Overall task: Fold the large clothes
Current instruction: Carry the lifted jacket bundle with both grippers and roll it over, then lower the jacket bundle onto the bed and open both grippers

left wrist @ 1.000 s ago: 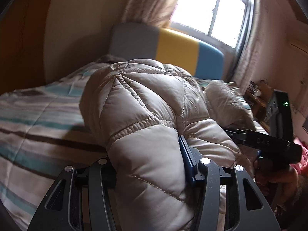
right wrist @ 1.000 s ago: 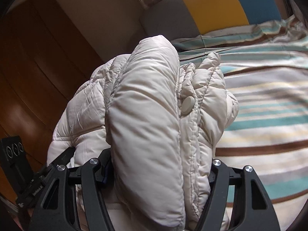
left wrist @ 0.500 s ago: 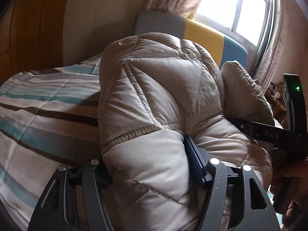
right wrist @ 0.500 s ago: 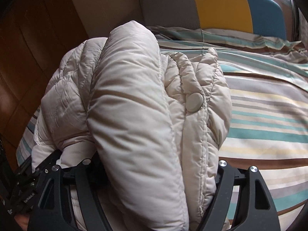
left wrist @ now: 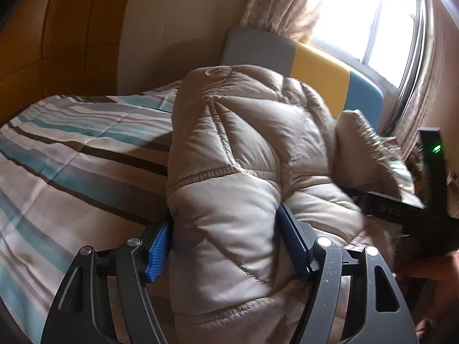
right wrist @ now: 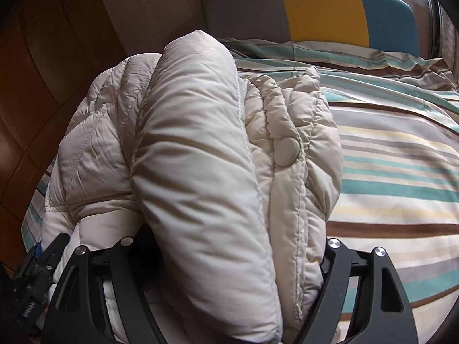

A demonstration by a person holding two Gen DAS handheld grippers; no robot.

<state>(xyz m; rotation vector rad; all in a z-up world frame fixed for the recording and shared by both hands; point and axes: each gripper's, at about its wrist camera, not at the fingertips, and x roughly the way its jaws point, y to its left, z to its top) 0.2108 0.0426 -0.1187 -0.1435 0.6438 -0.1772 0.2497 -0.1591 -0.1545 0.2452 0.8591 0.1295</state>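
Bedding comes first: a striped duvet of white, teal, brown and pale yellow bands (right wrist: 396, 172) covers the bed and fills the left of the left wrist view (left wrist: 71, 166) and the right of the right wrist view. At the far end stands a padded headboard in grey, yellow and blue panels (right wrist: 321, 11), also seen from the left wrist (left wrist: 318, 66), with a bright window (left wrist: 370, 17) and a patterned beige curtain (left wrist: 281, 3) beyond it, and brown wooden panelling (right wrist: 34, 71) along the left wall. On the duvet, bunched up and lifted at its near edge, is the large beige quilted puffer jacket (left wrist: 246, 149); from the right wrist it shows as a thick rounded fold (right wrist: 198, 157) beside a gathered placket carrying a round beige snap button (right wrist: 286, 152). The left gripper (left wrist: 226, 243) has its jaws spread fairly wide, with a fat roll of the jacket's quilting filling the gap and pressed against the blue pads (left wrist: 156, 250) on both sides. The right gripper (right wrist: 229, 261) likewise has its jaws parted around a thick wad of several jacket layers that packs the space between the black fingers (right wrist: 332, 275). In the left wrist view the right gripper's black body shows at the far right edge, carrying a small green indicator light (left wrist: 436, 149).
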